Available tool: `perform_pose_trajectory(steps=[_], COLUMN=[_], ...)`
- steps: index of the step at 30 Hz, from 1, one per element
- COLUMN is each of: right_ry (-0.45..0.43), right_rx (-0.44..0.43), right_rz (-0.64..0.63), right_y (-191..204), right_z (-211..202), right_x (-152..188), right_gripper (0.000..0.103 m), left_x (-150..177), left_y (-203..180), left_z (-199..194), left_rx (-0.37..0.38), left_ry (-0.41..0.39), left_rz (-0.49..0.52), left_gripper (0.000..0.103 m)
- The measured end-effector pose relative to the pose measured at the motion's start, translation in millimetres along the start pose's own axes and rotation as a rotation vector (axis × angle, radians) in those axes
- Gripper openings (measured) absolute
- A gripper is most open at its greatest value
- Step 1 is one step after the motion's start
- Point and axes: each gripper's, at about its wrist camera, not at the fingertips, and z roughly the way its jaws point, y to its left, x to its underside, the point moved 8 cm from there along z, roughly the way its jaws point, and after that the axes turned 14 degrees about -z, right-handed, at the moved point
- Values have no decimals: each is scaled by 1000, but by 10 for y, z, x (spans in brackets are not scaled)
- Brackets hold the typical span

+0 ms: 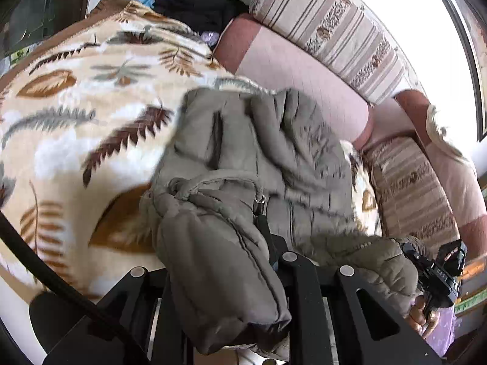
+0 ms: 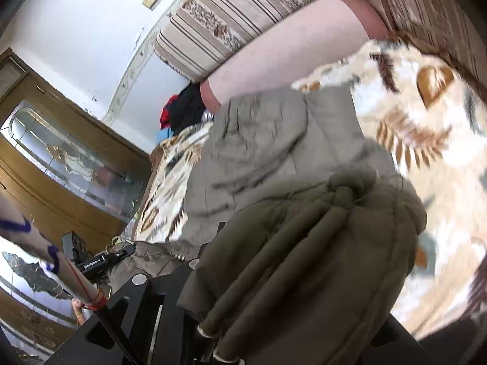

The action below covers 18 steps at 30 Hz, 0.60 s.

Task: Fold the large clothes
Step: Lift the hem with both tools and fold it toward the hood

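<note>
**Both grippers hold a padded coat over the sofa**

The left gripper (image 1: 268, 243) has its fingers closed on a bunched fold of the grey-green coat (image 1: 258, 140). The padded cloth drapes over the fingers and hides most of them, and a drawstring with a metal tip (image 1: 261, 199) hangs just ahead of them.

The right gripper (image 2: 210, 276) also grips the coat (image 2: 274, 152), and a thick roll of darker quilted cloth covers its fingers almost wholly.

Beyond both pairs of fingers the rest of the coat lies spread on a leaf-patterned blanket (image 1: 76, 115) that covers the sofa seat. Further ahead stand pink bolsters (image 1: 292, 73) and striped back cushions (image 1: 334, 24).

A pile of black, red and blue clothes (image 1: 188, 3) lies at the far end of the blanket, well apart from the fingers.

In the left view the right gripper (image 1: 438, 276) shows at the lower right edge, with a hand (image 1: 421, 319) on its grip.
</note>
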Motion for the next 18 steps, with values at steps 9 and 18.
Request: perform_pose_trajectory(steps=[9, 18], right_ry=[-39, 11], right_rx=[32, 126], right_rz=[28, 57], right_y=[-170, -609], right_z=[300, 1068], right_x=[-818, -1399], right_gripper=[21, 23], left_x=[-794, -1544], left_y=[-409, -475], left_z=[293, 1250], left_rx=[-26, -142], left_ry=[-38, 5], left_rz=[14, -26], left_gripper=[18, 19])
